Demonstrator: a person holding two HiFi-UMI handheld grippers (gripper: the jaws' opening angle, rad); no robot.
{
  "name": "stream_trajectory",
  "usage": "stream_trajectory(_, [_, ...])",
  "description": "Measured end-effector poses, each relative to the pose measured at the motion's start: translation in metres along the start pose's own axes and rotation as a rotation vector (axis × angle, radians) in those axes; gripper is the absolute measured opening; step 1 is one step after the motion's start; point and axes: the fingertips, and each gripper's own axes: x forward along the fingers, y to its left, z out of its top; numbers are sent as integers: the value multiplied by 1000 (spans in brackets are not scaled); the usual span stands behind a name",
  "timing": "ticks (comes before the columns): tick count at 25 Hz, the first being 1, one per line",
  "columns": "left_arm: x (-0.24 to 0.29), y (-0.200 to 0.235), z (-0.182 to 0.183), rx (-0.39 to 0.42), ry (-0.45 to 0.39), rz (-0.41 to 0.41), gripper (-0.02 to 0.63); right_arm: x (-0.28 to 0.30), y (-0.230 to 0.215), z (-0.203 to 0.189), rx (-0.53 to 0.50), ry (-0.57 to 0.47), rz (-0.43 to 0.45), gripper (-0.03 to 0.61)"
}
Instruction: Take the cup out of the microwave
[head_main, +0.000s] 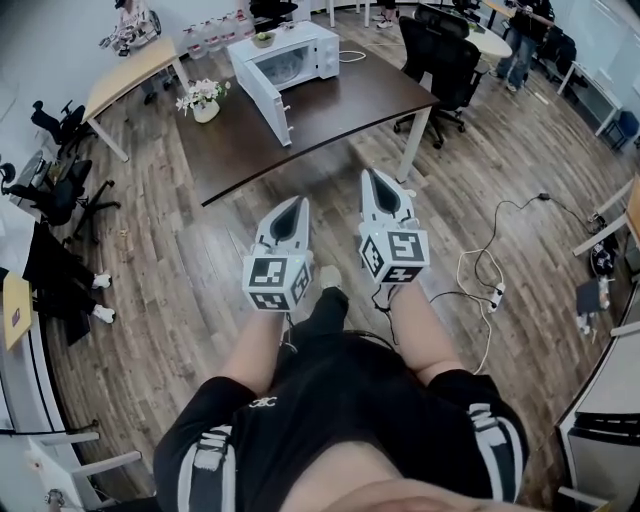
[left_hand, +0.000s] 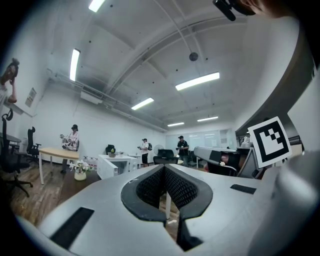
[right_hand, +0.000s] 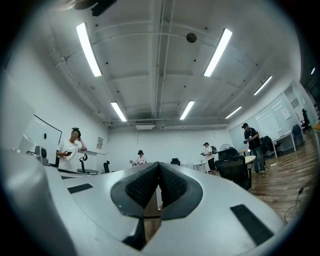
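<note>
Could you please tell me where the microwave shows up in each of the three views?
Head view: microwave, door open, top centre on the dark table.
Left gripper view: microwave, small, left of centre, below mid height.
Right gripper view: not visible.
Shared landmark: the black office chair, to the microwave's right.

White microwave (head_main: 292, 58), dark brown desk (head_main: 350, 105), brown wood-plank floor (head_main: 200, 270); left hand-held gripper (head_main: 296, 203) and right hand-held gripper (head_main: 373, 178) grey with black-and-white square markers.

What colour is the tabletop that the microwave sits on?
Dark brown. The tabletop shows best in the head view.
</note>
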Motion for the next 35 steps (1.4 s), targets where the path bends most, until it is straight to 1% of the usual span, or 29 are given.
stream_trajectory(7, [67, 20, -16, -1, -10, -10, 2, 52, -35, -25, -5, -2, -1, 2])
stream_trajectory(11, [123, 35, -20, -10, -5, -18, 2, 101, -65, -36, -2, 6, 0, 2])
stream_trajectory(14, [174, 52, -17, -6, -4, -30, 2, 150, -90, -42, 2, 8, -3, 2])
stream_trajectory(18, [252, 86, -11, -14, 4, -32, 2, 228, -122, -50, 2, 21, 4, 2])
stream_trajectory(21, [312, 117, -2, -20, -1, -27, 2, 292, -143, -49, -2, 15, 19, 2])
stream_trajectory(27, [421, 184, 5, -26, -12, -5, 2, 416, -173, -61, -8, 13, 55, 0])
stream_trajectory(31, [470, 225, 10, -21, -10, 23, 2, 479, -183, -73, 0, 23, 72, 2])
stream_trajectory(35, [494, 253, 9, -20, 2, 68, 2, 518, -184, -85, 15, 39, 99, 0])
